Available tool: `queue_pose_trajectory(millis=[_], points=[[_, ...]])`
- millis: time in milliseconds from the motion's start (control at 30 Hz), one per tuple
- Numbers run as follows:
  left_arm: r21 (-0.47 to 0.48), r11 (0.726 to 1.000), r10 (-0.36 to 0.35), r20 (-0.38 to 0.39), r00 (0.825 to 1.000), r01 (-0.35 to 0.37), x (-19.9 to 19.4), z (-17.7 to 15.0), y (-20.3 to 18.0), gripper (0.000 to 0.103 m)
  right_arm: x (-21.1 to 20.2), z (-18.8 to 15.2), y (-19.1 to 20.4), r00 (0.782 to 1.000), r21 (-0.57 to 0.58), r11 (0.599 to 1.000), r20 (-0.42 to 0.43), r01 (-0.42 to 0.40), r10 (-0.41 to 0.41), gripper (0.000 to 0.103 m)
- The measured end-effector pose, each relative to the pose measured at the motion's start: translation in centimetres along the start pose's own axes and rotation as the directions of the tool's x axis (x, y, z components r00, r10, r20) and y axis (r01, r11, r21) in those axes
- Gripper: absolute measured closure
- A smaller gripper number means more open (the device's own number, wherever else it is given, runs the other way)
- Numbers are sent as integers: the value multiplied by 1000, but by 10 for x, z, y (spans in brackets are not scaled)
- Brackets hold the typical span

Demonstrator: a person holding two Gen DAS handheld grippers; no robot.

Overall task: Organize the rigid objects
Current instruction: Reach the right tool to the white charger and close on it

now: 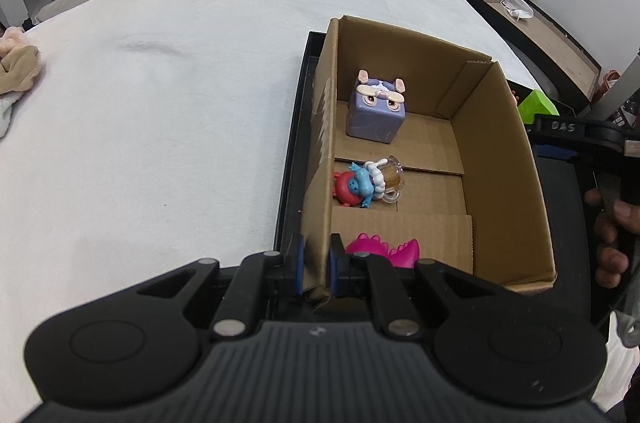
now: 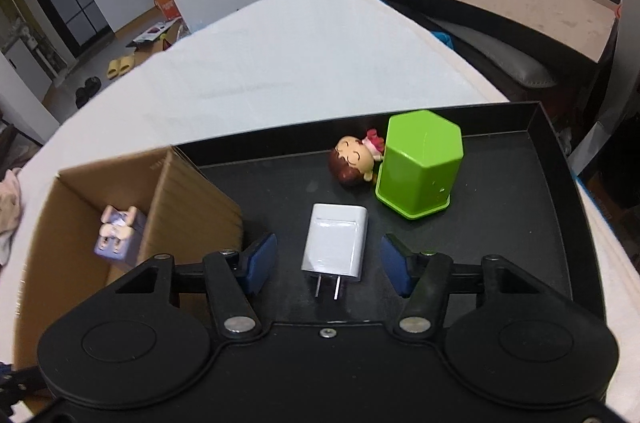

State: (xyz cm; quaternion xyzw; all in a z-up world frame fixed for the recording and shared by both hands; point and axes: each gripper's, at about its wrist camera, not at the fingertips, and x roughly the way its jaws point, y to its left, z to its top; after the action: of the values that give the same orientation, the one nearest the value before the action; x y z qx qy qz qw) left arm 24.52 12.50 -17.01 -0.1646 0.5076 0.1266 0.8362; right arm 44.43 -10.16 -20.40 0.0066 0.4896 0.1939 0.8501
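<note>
Blue-padded fingers (image 1: 298,265) of the left gripper (image 1: 316,263) pinch the near left wall of the corrugated cardboard box (image 1: 516,159), one pad outside and one inside, low at 6 o'clock in the left wrist view. That open-topped brown box stands on a glossy black tray (image 2: 500,223) laid over the white cloth surface (image 1: 160,103). On the box floor, a smooth lilac cube toy (image 1: 376,111) with pink ears sits toward 12 o'clock, a small red and blue figure (image 1: 354,187) lies touching a clear amber mug charm (image 1: 390,177) at centre, and a spiky pink toy (image 1: 384,251) shows just beyond the inner pad. From the right wrist view, the right gripper (image 2: 328,263) hovers low over the tray with its fingers spread wide on either side of a matte white charger (image 2: 336,243), which lies flat with its two metal prongs pointing toward 6 o'clock; neither pad touches it. At 1 o'clock from the charger stands a bright green hexagonal plastic container (image 2: 420,163), and a brown-haired doll (image 2: 354,163) lies against its left side.
</note>
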Motion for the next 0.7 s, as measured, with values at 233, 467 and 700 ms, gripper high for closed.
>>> queue_pose_trajectory(millis=[233,467,700], points=[[5,1000,1,-3,1000,-1,1,1,-1,92,14,-8,4,999,-23,1000,-29,20,-21,48],[4,1000,4,-3,1000,-4,1,0,-1,92,17,-17,16,996,-116,991,-57,63,-70,65],[7,1000,13,-4,1000,-13,1,1,-2,92,2,-13,16,997,-110,993,-57,46,-52,66]])
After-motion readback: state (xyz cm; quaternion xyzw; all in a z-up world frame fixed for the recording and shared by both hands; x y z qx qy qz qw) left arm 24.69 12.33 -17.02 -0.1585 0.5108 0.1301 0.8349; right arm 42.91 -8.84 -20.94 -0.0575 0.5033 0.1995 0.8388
